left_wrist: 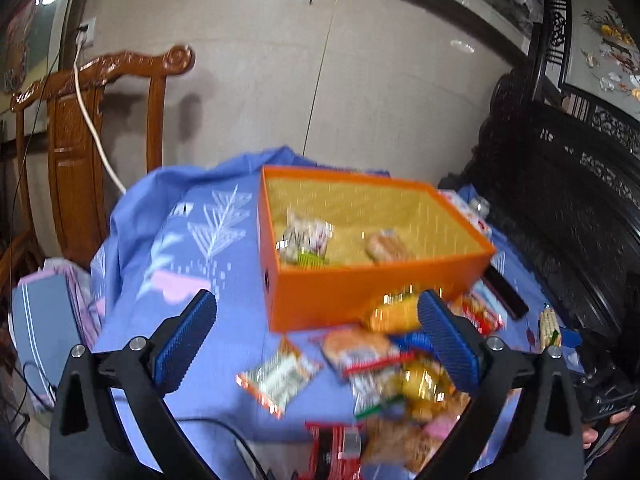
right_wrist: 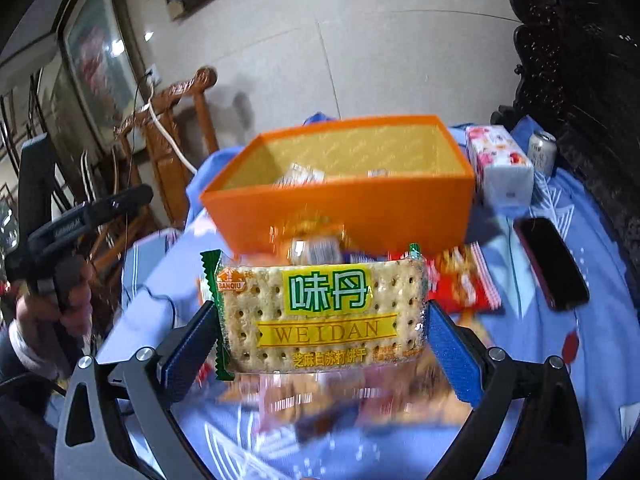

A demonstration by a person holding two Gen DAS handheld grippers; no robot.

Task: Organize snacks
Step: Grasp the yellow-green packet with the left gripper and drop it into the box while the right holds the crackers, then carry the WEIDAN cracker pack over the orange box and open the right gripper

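An orange box (left_wrist: 320,296) stands on the blue cloth, with two wrapped snacks (left_wrist: 304,240) lying inside it. Several loose snack packets (left_wrist: 400,380) are piled in front of the box. My left gripper (left_wrist: 316,304) hangs above that pile and just short of the box front; it is open with nothing between its fingers. In the right wrist view, a sesame soda cracker packet (right_wrist: 320,320) spans the whole gap of my right gripper (right_wrist: 320,312), gripped by its ends and lifted over the pile, in front of the orange box (right_wrist: 340,208).
A carved wooden chair (left_wrist: 80,140) stands behind the table on the left. Dark carved furniture (left_wrist: 560,200) borders the right side. A tissue pack (right_wrist: 500,164), a can (right_wrist: 542,152) and a dark phone (right_wrist: 552,264) lie right of the box.
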